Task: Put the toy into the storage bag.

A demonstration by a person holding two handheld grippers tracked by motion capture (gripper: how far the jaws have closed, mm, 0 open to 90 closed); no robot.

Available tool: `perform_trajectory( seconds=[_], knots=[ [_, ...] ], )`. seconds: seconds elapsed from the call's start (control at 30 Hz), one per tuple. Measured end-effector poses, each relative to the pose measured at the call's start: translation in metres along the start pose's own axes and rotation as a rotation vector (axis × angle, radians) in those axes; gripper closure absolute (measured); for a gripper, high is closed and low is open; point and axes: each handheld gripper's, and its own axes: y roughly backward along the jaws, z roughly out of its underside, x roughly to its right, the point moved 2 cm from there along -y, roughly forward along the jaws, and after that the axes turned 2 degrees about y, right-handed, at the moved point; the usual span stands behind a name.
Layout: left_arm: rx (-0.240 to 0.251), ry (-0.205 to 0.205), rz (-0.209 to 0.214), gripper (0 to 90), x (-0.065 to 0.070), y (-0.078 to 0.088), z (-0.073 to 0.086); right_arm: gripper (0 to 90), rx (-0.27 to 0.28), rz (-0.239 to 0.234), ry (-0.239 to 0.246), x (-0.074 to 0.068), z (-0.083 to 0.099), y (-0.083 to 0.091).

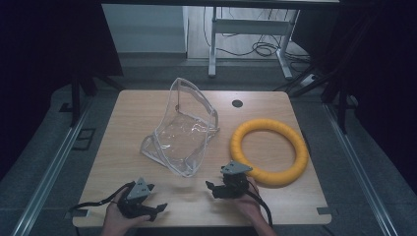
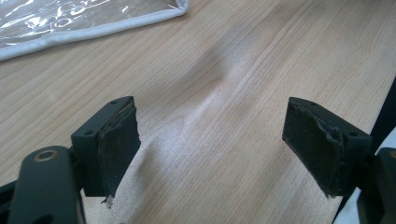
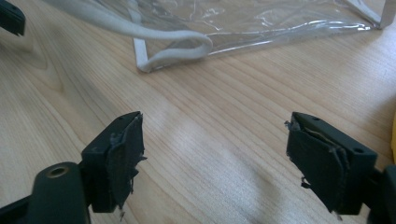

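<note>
- Resting near the front edge of the counter (image 1: 147, 105), the left gripper (image 1: 156, 210) is held in a hand (image 1: 114, 219); its fingers (image 2: 116, 144) stand wide apart with bare wood between them.
- Right gripper (image 1: 211, 189), also low over the counter, sits in the other hand (image 1: 251, 204), just in front of the ring (image 1: 269, 151); its fingers (image 3: 122, 156) are spread wide and grip nothing.
- Clear bag (image 1: 184, 129): a transparent pouch with white piping, standing near the middle of the counter, its mouth open upward and its base flap lying flat toward the person.
- In the left gripper view the bag's white edge (image 2: 93, 28) lies well beyond the fingers, at the top left.
- In the right gripper view the bag's white loop (image 3: 180, 51) lies on the wood ahead of the fingers, apart from them.
- Ring: a yellow hoop lying flat on the right half of the counter, just beside the bag and not touching it.
- Black cables trail from both grippers toward the front edge.
- Small dark round cap (image 1: 237, 103) sits in the counter behind the ring.
</note>
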Motion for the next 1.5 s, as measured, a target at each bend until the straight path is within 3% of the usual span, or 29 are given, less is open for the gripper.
perform_trajectory(
  seconds=[0.27, 0.43, 0.97, 1.2, 1.33, 1.5],
  knots=[
    [0.002, 0.002, 0.001, 18.5, 0.001, 0.001, 0.0, 22.6, 0.035, -0.048, 0.006, -0.004, -0.004, 0.006],
    [-0.002, 0.001, 0.003, 18.5, 0.001, 0.0, 0.0, 23.7, 0.061, -0.052, -0.002, 0.0, -0.005, 0.01],
    [-0.001, 0.006, 0.01, 18.5, 0.002, 0.0, 0.0, 24.9, 0.042, -0.038, 0.013, 0.003, -0.012, 0.024],
    [0.006, 0.017, 0.009, 18.5, 0.0, 0.001, -0.002, 25.3, 0.037, -0.044, 0.054, 0.009, -0.019, 0.041],
    [0.004, 0.018, 0.009, 18.5, 0.0, 0.001, -0.002, 26.0, 0.02, -0.062, 0.057, 0.016, -0.027, 0.052],
    [0.001, 0.019, 0.014, 18.5, 0.0, 0.001, -0.002, 27.4, -0.031, -0.057, 0.103, 0.028, -0.035, 0.065]
  ],
)
